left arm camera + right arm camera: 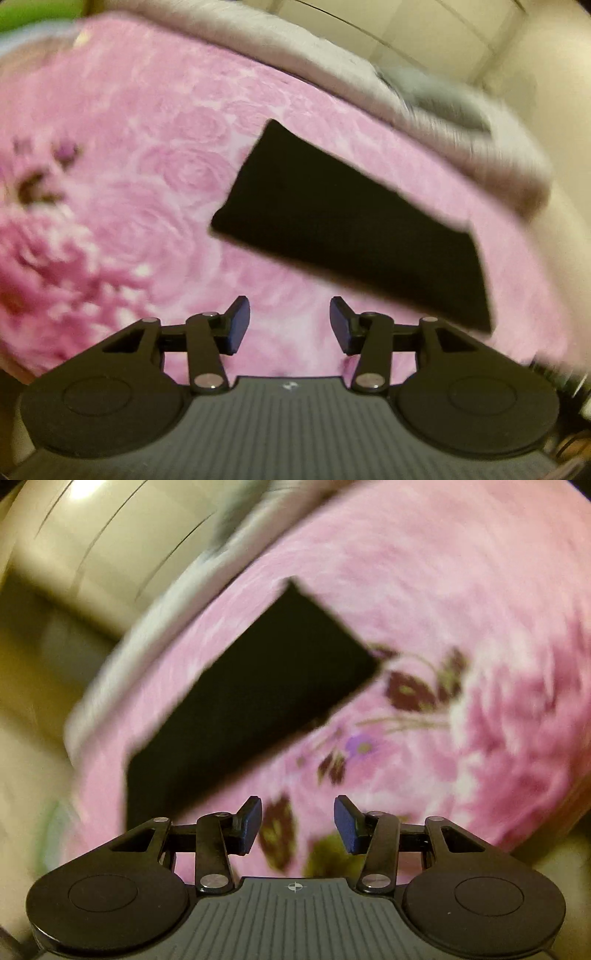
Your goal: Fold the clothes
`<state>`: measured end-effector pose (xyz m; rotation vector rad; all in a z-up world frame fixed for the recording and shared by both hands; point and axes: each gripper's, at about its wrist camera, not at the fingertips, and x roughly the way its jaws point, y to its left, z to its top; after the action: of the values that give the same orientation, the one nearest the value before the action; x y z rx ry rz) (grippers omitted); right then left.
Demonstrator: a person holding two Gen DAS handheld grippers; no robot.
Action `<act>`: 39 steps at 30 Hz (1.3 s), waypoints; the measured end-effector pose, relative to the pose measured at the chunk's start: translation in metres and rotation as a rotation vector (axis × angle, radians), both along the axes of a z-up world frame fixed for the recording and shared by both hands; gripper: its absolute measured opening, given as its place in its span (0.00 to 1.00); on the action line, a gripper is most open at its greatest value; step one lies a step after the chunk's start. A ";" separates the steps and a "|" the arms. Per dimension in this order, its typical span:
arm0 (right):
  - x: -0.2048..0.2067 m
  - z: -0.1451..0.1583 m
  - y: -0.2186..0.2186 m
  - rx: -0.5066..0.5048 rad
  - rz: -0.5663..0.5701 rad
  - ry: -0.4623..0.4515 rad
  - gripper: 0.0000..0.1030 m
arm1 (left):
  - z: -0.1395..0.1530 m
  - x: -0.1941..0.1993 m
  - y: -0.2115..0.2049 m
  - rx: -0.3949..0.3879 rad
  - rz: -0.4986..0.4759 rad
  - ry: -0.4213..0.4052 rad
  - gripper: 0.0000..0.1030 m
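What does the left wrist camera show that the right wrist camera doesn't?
Only the left wrist view shows the left gripper, jaws open and empty, and a green patch in its top corner. Only the right wrist view shows the right gripper, also open and empty, and dark leaves printed on the cover. Both show the black folded cloth lying flat on the pink flowered bedspread, ahead of the fingers and untouched.

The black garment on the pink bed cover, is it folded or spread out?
Folded: the black garment lies as a compact rectangle with straight edges on the pink cover.
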<state>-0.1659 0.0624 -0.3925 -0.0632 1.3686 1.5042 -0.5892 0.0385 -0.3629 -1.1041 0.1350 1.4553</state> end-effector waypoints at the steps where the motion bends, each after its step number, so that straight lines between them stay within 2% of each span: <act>1: 0.012 -0.009 0.005 -0.018 -0.063 0.093 0.47 | -0.005 -0.007 0.006 0.007 0.039 -0.071 0.47; 3: 0.027 -0.022 0.014 -0.036 -0.150 0.207 0.49 | -0.015 -0.016 0.024 0.007 0.115 -0.154 0.47; 4: 0.032 -0.026 0.020 -0.035 -0.185 0.243 0.50 | -0.019 -0.019 0.034 0.009 0.143 -0.169 0.47; 9: 0.040 -0.041 0.049 -0.028 -0.282 0.312 0.51 | -0.047 -0.028 0.069 -0.012 0.262 -0.250 0.46; 12: 0.039 -0.042 0.066 -0.027 -0.313 0.313 0.51 | -0.061 -0.033 0.084 -0.012 0.315 -0.298 0.45; 13: 0.037 -0.043 0.072 -0.029 -0.322 0.307 0.50 | -0.061 -0.033 0.089 -0.008 0.313 -0.290 0.44; 14: 0.036 -0.043 0.077 -0.034 -0.328 0.294 0.36 | -0.060 -0.032 0.092 -0.004 0.298 -0.260 0.39; 15: 0.035 -0.044 0.081 -0.045 -0.326 0.265 0.25 | -0.059 -0.031 0.095 0.000 0.279 -0.222 0.24; 17: 0.033 -0.043 0.084 -0.048 -0.323 0.227 0.19 | -0.057 -0.030 0.097 0.014 0.245 -0.162 0.12; 21: 0.034 -0.029 0.073 0.011 -0.303 0.169 0.08 | -0.039 -0.021 0.085 0.067 0.170 -0.028 0.08; 22: 0.034 -0.023 0.068 0.031 -0.286 0.150 0.07 | -0.034 -0.018 0.081 0.081 0.152 0.013 0.08; 25: 0.035 -0.010 0.057 0.056 -0.231 0.099 0.07 | -0.020 -0.010 0.062 0.098 0.109 0.062 0.08; 30: 0.051 0.000 0.015 0.041 -0.195 0.076 0.07 | -0.012 -0.007 0.006 0.075 0.056 0.046 0.08; 34: 0.063 0.001 -0.023 0.026 -0.176 0.040 0.07 | -0.021 0.001 -0.031 0.032 0.007 0.082 0.09; 36: 0.065 -0.006 -0.033 0.017 -0.163 0.019 0.08 | -0.028 0.003 -0.037 0.001 -0.009 0.114 0.14; 39: 0.073 -0.012 -0.035 -0.034 -0.181 0.072 0.18 | -0.020 0.003 -0.041 -0.033 -0.029 0.162 0.18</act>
<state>-0.0932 0.0277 -0.4041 0.0923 1.4184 1.3428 -0.5862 -0.0029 -0.3828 -1.0068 0.2890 1.5203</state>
